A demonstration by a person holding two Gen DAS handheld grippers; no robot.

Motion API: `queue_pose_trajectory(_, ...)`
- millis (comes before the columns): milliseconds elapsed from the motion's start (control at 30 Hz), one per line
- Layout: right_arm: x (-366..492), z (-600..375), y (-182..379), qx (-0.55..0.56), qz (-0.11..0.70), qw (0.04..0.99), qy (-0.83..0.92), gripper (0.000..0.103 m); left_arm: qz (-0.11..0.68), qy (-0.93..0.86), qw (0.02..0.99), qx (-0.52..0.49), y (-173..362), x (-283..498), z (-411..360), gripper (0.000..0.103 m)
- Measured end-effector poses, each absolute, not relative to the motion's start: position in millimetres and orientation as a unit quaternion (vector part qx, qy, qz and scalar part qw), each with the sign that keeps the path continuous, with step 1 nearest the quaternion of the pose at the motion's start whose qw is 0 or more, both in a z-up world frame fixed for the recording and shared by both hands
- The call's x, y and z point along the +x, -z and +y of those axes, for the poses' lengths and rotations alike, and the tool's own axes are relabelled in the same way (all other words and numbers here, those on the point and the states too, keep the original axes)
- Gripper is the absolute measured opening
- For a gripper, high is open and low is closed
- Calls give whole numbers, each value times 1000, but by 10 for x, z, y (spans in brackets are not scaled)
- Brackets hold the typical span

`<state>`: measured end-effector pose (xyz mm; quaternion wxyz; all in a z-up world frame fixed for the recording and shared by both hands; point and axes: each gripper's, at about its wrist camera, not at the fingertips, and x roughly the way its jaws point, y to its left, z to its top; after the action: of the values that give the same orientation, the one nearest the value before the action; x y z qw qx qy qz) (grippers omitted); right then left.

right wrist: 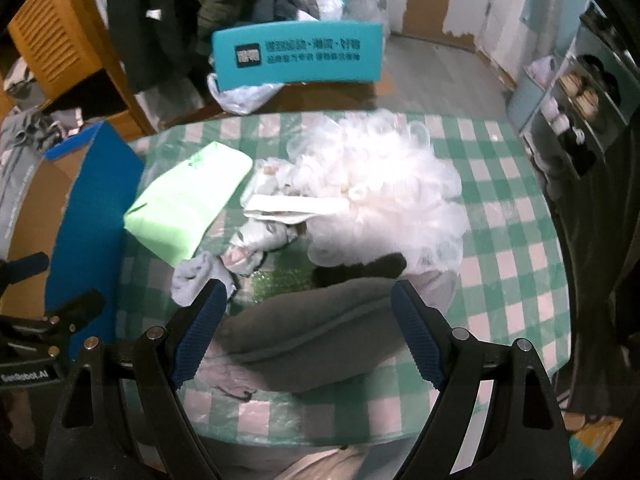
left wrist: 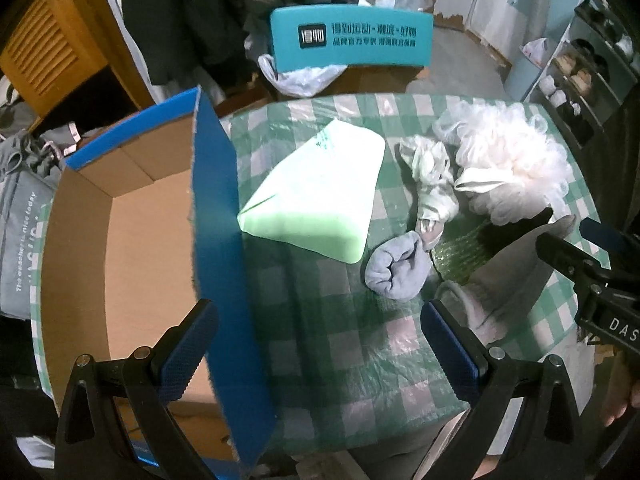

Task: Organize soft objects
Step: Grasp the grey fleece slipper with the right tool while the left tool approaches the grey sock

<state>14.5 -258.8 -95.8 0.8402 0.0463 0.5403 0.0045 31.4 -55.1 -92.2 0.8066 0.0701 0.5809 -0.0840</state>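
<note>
One pale green foam block [left wrist: 316, 192], one rolled grey sock [left wrist: 394, 270] and one white mesh pouf [left wrist: 508, 156] lay mid-frame on the green checked tablecloth [left wrist: 320, 340]. The blue-walled cardboard box [left wrist: 120, 248] stood open at left. Left gripper [left wrist: 320, 344] and right gripper [right wrist: 308, 328] both gaped, holding nothing.

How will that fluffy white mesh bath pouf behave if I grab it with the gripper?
The white pouf looks like gathered netting, so it will probably squash between the fingers and weigh little. Its loose ruffles may snag or slip, so a deep grip seems safer. It touches the crumpled pale cloth, which might drag along.
</note>
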Motion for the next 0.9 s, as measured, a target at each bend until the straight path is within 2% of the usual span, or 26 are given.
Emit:
queue_pose_trajectory(433, 172, -2580, 1471, 56, 592, 802, 50, 83, 594, 80, 796, 79, 1167, 471, -620, 102)
queue_pose_trajectory(767, 130, -2703, 1787, 94, 630, 768, 69, 83, 600, 83, 791, 86, 1249, 501, -673, 102)
queue_pose_trajectory(900, 114, -2863, 2027, 144, 657, 736, 70, 83, 605, 87, 786, 90, 1300, 506, -705, 102)
